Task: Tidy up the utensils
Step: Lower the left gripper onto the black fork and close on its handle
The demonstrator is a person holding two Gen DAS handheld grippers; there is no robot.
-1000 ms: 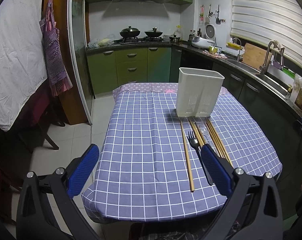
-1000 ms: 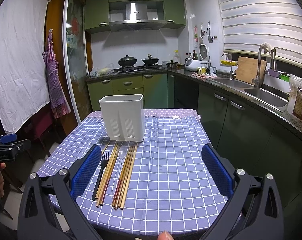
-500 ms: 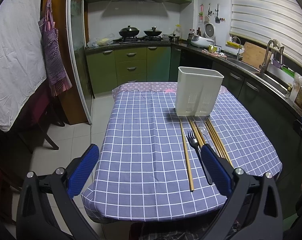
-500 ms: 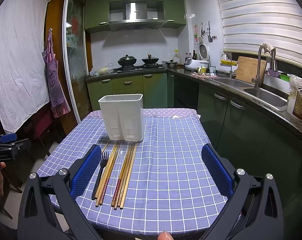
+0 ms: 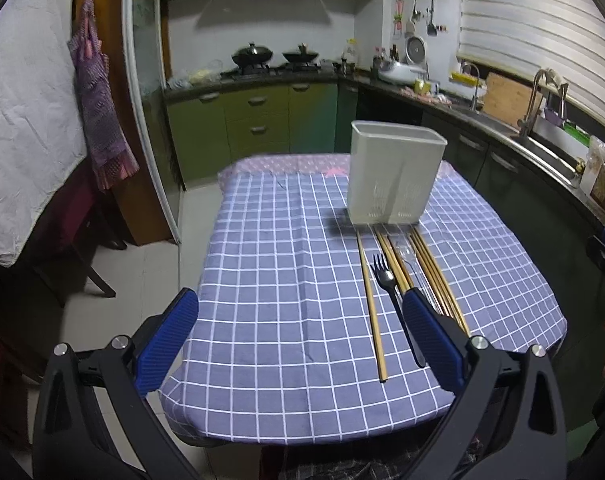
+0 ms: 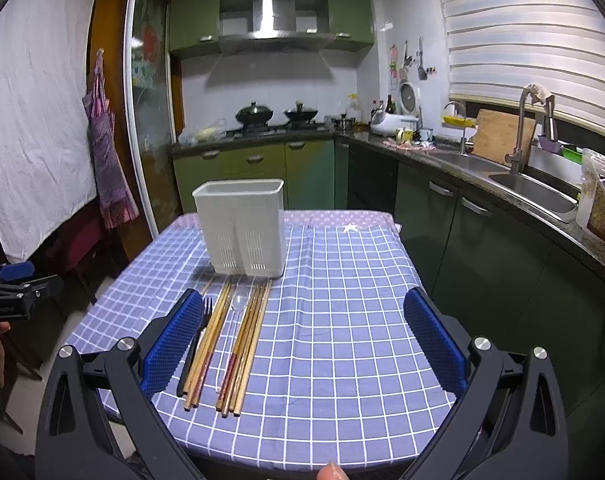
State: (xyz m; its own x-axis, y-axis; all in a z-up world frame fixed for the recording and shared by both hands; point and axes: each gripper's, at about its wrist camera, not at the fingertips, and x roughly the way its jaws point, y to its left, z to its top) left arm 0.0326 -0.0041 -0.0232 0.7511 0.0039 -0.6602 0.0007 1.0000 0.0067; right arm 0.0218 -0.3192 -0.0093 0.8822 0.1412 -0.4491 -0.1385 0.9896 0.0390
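Note:
A white utensil holder stands upright on the blue checked tablecloth. In front of it lie several wooden chopsticks, a black fork and a clear plastic spoon, all side by side. My left gripper is open over the table's near edge, left of the utensils. Wide open too, my right gripper has its left finger beside the fork. Neither holds anything.
Green kitchen cabinets with a stove stand behind the table. A counter with a sink runs along the right. A chair and a hanging apron are at the left. A person's fingertip shows at the bottom edge.
Both grippers have come slightly closer to the table and utensils; the views shifted a little. Nothing on the table moved and both grippers stayed open.

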